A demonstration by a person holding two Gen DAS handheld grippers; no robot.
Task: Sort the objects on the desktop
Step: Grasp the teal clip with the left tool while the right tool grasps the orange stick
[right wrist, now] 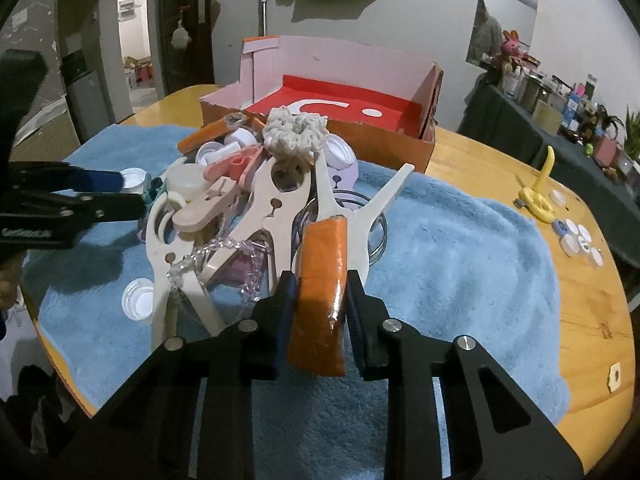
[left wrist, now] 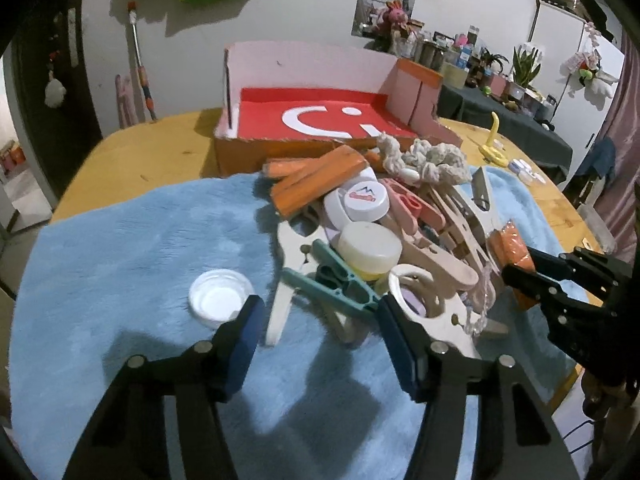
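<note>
A pile of clothes pegs, bottle caps, orange blocks and a crocheted piece lies on a blue towel. My right gripper is shut on an orange block at the near edge of the pile; it also shows in the left wrist view. My left gripper is open and empty, low over the towel in front of the pile, with a green peg between its fingers and a white cap by the left finger.
An open orange cardboard box with a red floor stands behind the pile on the wooden table. A yellow hook and several small caps lie on the table at right.
</note>
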